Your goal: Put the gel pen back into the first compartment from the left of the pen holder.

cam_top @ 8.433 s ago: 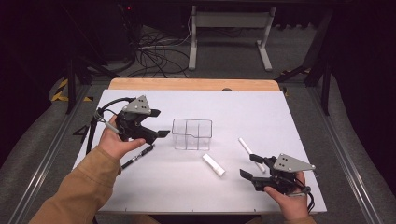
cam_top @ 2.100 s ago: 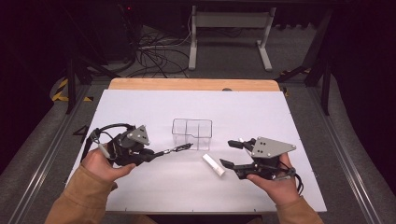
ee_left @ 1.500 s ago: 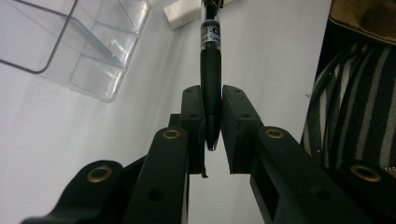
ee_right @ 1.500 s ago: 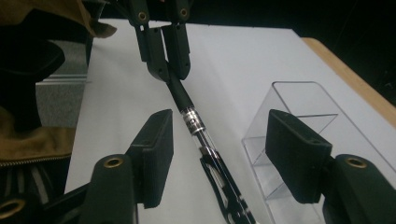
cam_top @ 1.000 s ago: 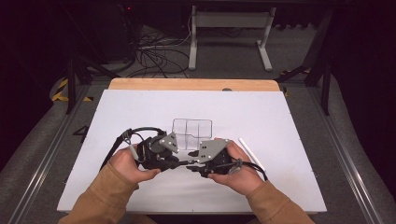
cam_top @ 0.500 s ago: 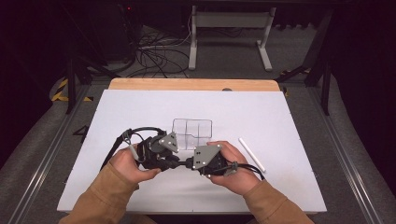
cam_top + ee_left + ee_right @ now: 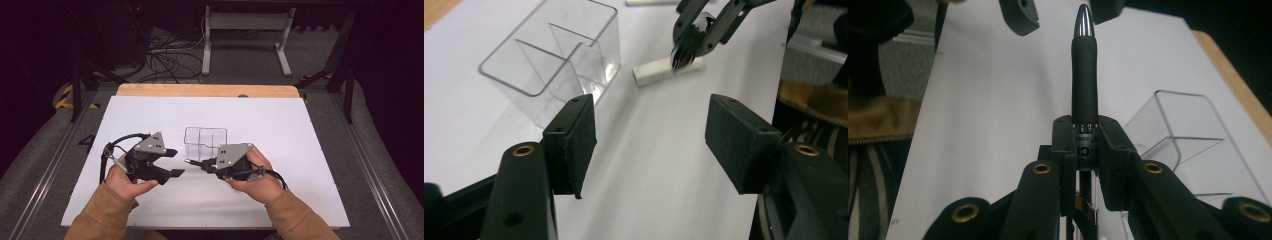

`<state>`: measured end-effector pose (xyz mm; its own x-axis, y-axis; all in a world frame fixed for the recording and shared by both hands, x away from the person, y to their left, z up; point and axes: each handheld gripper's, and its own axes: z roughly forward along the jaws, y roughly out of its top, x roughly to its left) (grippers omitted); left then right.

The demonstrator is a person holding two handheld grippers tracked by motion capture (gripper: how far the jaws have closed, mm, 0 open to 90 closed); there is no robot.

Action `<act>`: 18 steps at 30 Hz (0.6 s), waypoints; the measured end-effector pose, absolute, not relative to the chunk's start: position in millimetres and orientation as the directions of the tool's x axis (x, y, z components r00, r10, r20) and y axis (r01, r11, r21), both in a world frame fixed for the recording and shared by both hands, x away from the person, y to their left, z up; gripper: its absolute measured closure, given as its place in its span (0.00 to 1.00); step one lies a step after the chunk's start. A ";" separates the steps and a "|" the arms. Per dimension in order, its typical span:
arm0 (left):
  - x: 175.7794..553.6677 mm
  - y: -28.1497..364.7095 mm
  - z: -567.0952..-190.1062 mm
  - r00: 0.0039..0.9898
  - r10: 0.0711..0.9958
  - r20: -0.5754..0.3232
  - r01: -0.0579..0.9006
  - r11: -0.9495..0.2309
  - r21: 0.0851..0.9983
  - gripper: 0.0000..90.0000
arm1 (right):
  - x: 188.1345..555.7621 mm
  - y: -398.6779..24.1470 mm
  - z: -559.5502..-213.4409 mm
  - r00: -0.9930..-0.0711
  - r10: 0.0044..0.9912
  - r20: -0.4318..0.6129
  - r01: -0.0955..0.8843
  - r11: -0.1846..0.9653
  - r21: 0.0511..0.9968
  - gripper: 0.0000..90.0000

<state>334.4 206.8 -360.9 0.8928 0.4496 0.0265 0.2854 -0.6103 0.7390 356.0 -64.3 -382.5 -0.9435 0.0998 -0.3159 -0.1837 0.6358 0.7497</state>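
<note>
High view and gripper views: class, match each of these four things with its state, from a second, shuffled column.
Things:
1. pen
2. left gripper
3. clear box
4. white stick

States:
A. lying flat on the table
B. clamped in the right gripper
C. standing upright, divided inside
D. open, holding nothing

Pairs: 1-B; 2-D; 3-C; 4-A.

The left gripper's jaws have just been opening, with nothing between them.

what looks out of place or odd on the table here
Nothing looks spilled or damaged. The clear divided organizer stands upright. One white marker lies loose on the table beside it, and the right gripper clamps a black pen.
</note>
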 end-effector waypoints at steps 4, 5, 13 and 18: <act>332.5 219.3 -365.9 0.882 0.472 -0.001 0.300 -0.559 0.773 0.41 | 358.1 -64.5 -376.3 -0.948 0.143 -0.283 -0.149 0.588 0.795 0.89; 331.9 221.7 -367.4 0.879 0.476 -0.004 0.301 -0.550 0.779 0.41 | 359.0 -64.1 -375.0 -0.947 0.156 -0.279 -0.143 0.576 0.805 0.89; 329.1 236.1 -377.8 0.864 0.501 -0.039 0.317 -0.484 0.815 0.41 | 368.2 -59.7 -366.8 -0.940 0.259 -0.220 -0.080 0.459 0.885 0.88; 328.9 241.6 -382.7 0.857 0.513 -0.048 0.319 -0.456 0.831 0.38 | 377.2 -54.3 -362.5 -0.933 0.318 -0.170 -0.037 0.383 0.923 0.89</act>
